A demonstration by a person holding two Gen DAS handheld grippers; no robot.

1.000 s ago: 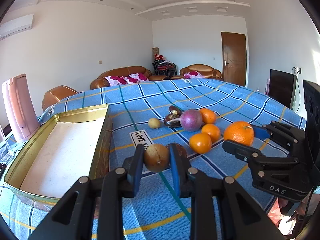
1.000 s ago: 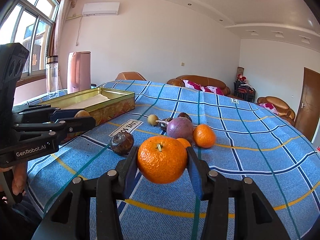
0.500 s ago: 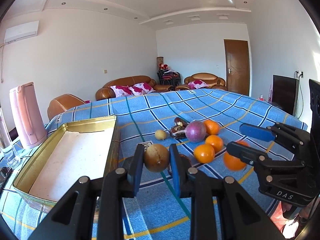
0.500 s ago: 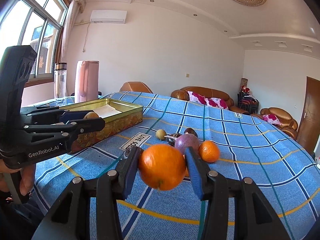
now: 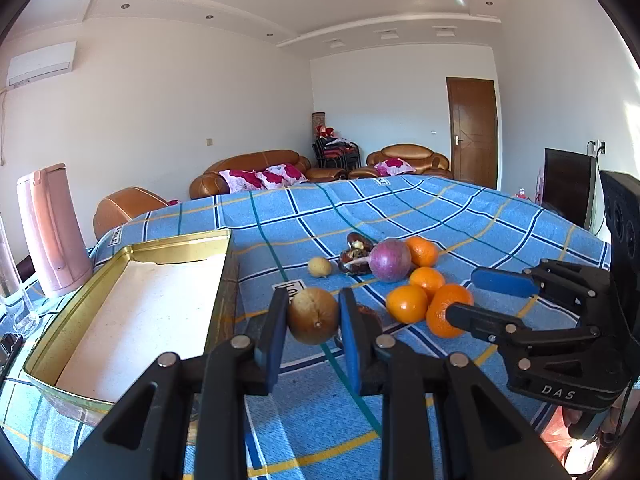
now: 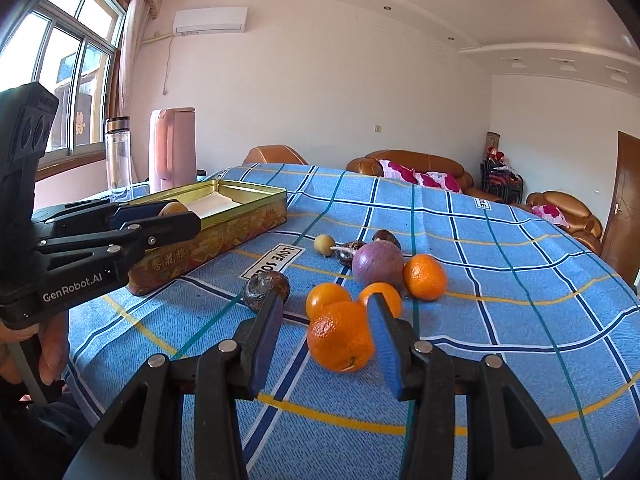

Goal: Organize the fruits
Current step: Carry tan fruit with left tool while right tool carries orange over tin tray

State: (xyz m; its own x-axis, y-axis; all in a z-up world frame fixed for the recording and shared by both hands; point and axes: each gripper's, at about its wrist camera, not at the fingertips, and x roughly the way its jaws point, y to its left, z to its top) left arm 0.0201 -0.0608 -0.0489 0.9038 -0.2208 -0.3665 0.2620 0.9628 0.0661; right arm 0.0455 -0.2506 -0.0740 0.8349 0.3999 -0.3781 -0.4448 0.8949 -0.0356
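My left gripper (image 5: 313,316) is shut on a tan round fruit (image 5: 313,315) and holds it above the cloth, just right of the open gold tin (image 5: 132,312). My right gripper (image 6: 326,322) is open; a large orange (image 6: 341,342) lies loose between its spread fingers on the blue checked cloth. Beyond it lie three smaller oranges (image 6: 424,277), a purple fruit (image 6: 378,264), a dark wrinkled fruit (image 6: 266,285), brown dried pieces (image 6: 348,250) and a small yellow fruit (image 6: 324,244). The right gripper also shows in the left wrist view (image 5: 476,296).
A pink kettle (image 5: 52,232) and a clear glass bottle (image 6: 118,158) stand behind the tin at the table's left. The table edge is close below both grippers. Sofas, a door and a dark screen lie beyond the table.
My right gripper has opened and let the large orange go; the orange has dropped onto the cloth beside the other oranges. My left gripper has kept its hold on the tan fruit, raised slightly.
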